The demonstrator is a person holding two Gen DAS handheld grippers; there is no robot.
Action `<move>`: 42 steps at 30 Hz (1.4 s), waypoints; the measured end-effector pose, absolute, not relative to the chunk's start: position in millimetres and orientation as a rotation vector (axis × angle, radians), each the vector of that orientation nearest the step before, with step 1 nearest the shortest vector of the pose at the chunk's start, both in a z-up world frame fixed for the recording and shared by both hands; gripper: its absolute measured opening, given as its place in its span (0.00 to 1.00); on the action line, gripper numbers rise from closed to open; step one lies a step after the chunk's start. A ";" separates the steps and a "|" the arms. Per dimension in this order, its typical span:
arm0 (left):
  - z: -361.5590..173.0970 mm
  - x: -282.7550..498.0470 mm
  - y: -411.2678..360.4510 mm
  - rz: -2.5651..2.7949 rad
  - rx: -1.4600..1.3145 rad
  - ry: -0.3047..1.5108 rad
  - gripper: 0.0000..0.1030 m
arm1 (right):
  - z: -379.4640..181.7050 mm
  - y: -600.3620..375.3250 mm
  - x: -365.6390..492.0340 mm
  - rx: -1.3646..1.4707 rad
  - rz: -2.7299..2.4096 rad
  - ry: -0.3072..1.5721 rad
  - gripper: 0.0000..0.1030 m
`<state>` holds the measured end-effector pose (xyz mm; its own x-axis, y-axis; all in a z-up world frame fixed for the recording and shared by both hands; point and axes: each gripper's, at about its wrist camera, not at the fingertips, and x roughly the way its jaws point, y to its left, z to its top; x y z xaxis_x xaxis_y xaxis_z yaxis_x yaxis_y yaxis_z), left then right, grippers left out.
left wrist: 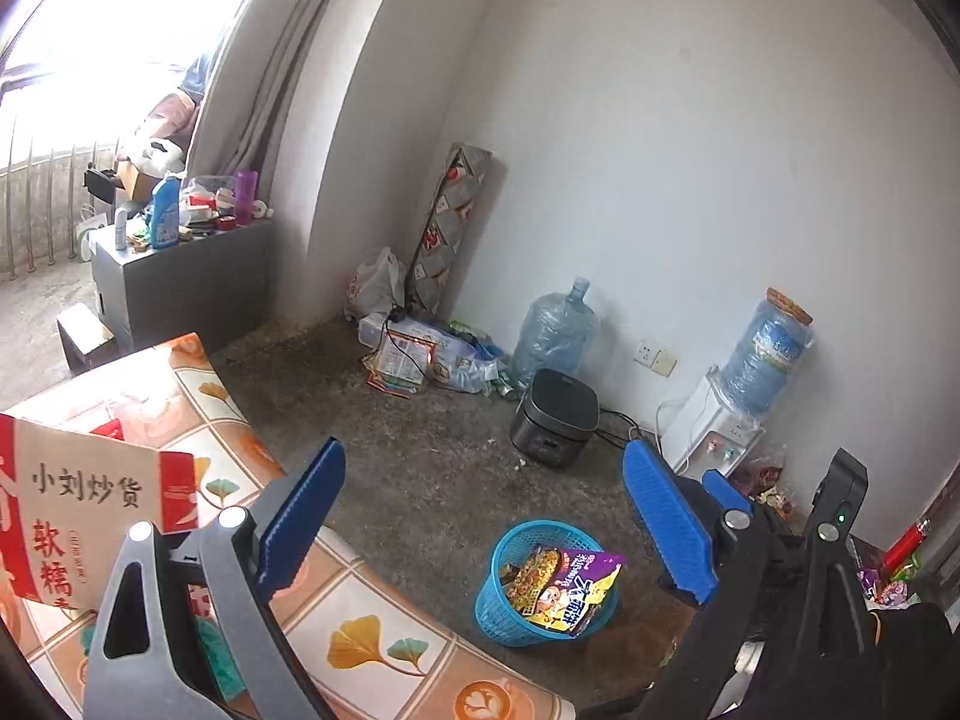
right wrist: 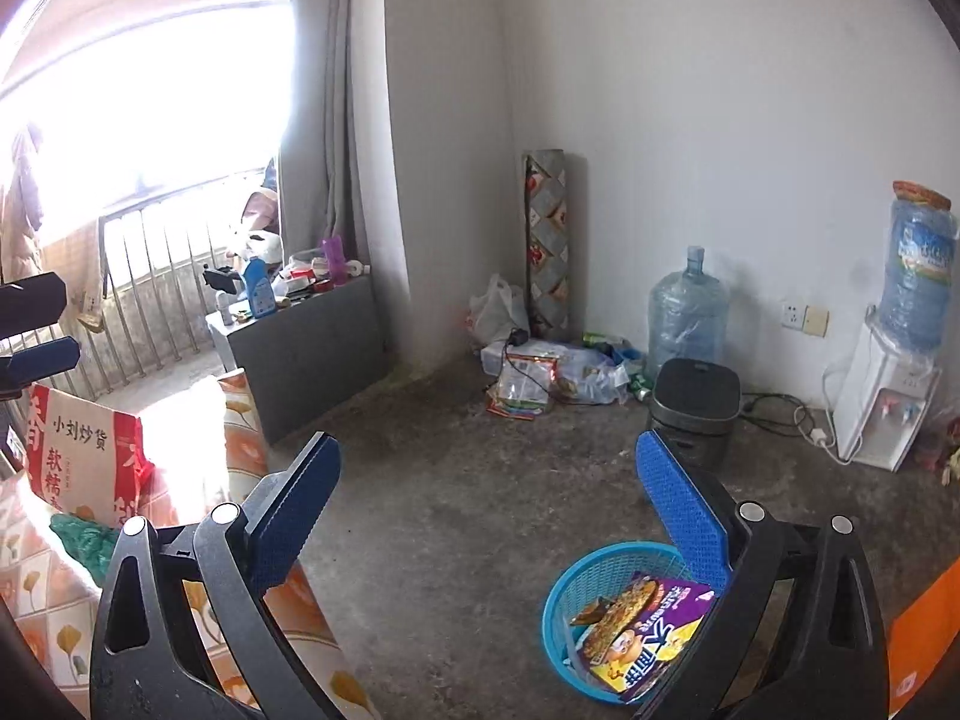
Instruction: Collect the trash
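Bare concrete floor [right wrist: 456, 516], patterned tabletop [left wrist: 384, 618] at left. Beside the left jaw: paper snack bag [left wrist: 66, 516], not yet collected. Left gripper [left wrist: 480, 528] and right gripper [right wrist: 498, 528]: jaws wide apart, nothing between. Below the right jaw: blue basket [left wrist: 498, 606] holding a purple wrapper [left wrist: 576, 594]. Risk: wrapper leaning over the rim, liable to tip out if nudged.

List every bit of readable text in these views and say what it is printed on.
"小刘炒货" on the paper bag on the table.
"软糯" below it on the same bag; smaller print beside it is too small to read.
Snack packet in the blue basket: large characters, tilted, not readable with confidence.
Water bottle label on the dispenser: blurred.
Floor wrappers: too small.
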<state>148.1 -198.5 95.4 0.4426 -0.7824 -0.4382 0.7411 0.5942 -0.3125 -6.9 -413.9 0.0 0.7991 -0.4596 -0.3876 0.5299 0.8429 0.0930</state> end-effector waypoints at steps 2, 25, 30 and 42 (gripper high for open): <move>103.8 144.7 -178.7 -0.937 -0.085 0.560 0.89 | 5.7 -405.4 -9.3 0.212 -0.514 0.354 0.92; 83.7 162.6 41.2 -0.522 -0.273 0.552 0.89 | 3.0 -332.1 46.6 0.384 -0.099 0.494 0.92; 55.8 186.2 67.0 -0.462 -0.310 0.642 0.85 | -10.3 -307.9 76.4 0.411 -0.001 0.561 0.92; 4.7 246.2 27.3 -0.602 -0.261 0.782 0.69 | -47.9 -283.8 155.1 0.594 0.295 0.711 0.89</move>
